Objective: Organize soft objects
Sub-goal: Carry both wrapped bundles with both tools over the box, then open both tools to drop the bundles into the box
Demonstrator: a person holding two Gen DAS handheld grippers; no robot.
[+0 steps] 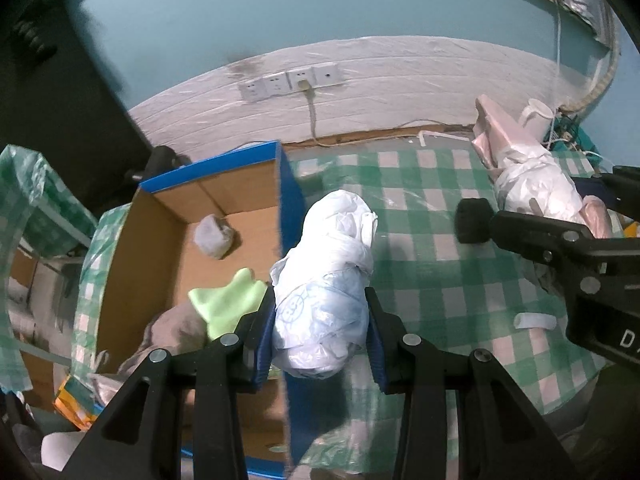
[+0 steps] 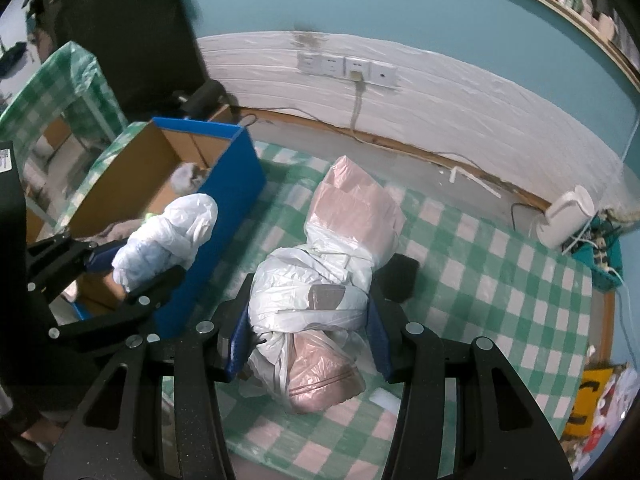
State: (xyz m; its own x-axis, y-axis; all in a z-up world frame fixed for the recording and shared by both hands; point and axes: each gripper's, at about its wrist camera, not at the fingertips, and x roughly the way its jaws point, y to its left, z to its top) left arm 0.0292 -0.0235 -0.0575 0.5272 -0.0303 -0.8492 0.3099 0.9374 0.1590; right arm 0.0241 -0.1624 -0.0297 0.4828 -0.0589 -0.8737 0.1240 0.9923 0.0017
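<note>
My left gripper [image 1: 320, 330] is shut on a white plastic-bag bundle [image 1: 326, 280] and holds it over the right wall of a blue cardboard box [image 1: 286, 196]. The same bundle [image 2: 168, 236] shows in the right wrist view, above the box's blue wall [image 2: 224, 216]. In the box lie a light green cloth [image 1: 228, 300], a small grey bundle [image 1: 214, 236] and a brownish cloth [image 1: 172, 328]. My right gripper [image 2: 306, 332] is shut on a pink-and-white plastic-bag bundle [image 2: 320, 280] above the checkered table [image 2: 500, 280]. That bundle also shows at the right of the left wrist view [image 1: 532, 180].
A white wall strip with sockets [image 1: 292, 80] runs behind the table. A white device [image 2: 564, 216] and a power strip with cables [image 2: 600, 248] sit at the far right. A small white scrap [image 1: 534, 320] lies on the cloth. A checkered shelf [image 2: 68, 80] stands left of the box.
</note>
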